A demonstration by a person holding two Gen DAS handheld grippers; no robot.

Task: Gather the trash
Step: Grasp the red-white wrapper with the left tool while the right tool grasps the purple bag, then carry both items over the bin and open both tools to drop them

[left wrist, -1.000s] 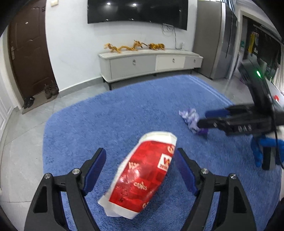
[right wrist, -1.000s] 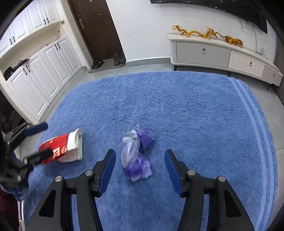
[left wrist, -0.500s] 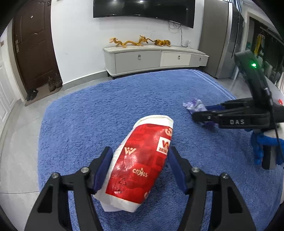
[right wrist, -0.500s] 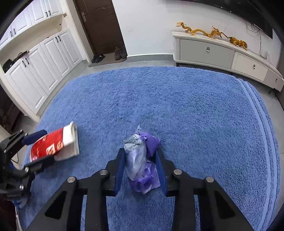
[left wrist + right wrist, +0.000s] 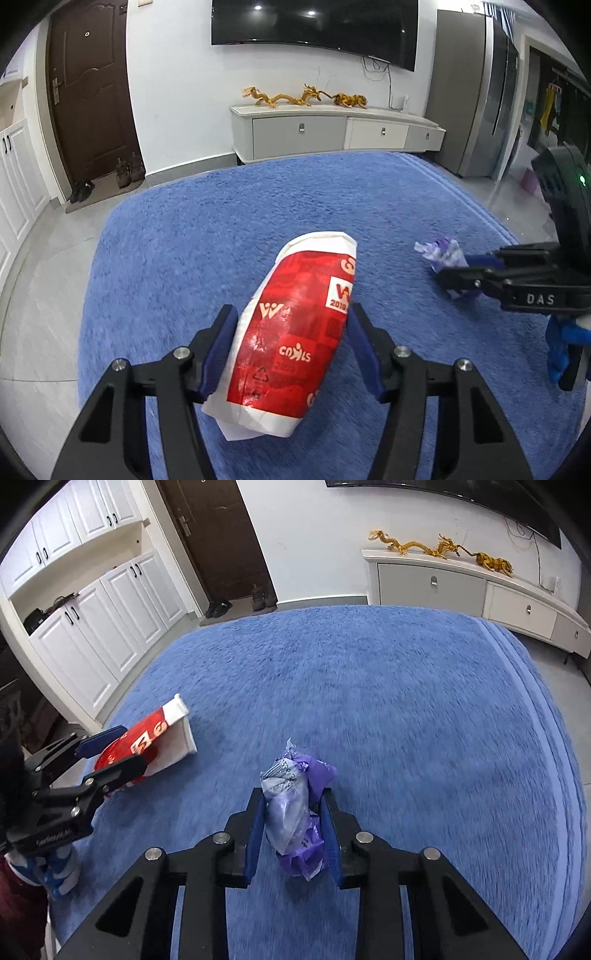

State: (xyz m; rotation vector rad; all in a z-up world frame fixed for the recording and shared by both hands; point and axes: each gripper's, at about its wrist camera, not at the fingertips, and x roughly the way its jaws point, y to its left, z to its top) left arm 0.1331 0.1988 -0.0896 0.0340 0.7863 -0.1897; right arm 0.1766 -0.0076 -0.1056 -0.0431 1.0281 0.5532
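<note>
My left gripper (image 5: pixel 290 332) is shut on a red and white paper bag (image 5: pixel 295 332) and holds it above the blue rug (image 5: pixel 258 206). The bag and the left gripper (image 5: pixel 110 755) also show at the left of the right wrist view, the bag (image 5: pixel 155 742) sticking out past the fingers. My right gripper (image 5: pixel 293 812) is shut on a crumpled purple and clear plastic wrapper (image 5: pixel 295 812), lifted off the rug (image 5: pixel 406 701). In the left wrist view the right gripper (image 5: pixel 454 269) is at the right with the wrapper (image 5: pixel 441 253) in it.
A low white TV cabinet (image 5: pixel 332 127) with gold dragon figures stands at the far wall under a TV. A brown door (image 5: pixel 88 96) with shoes beside it is at the far left. White cupboards (image 5: pixel 92 620) line the left wall. Grey tile floor surrounds the rug.
Both grippers closed from open: the left on the red and white bag, the right on the purple wrapper. Both have lifted their items off the rug.
</note>
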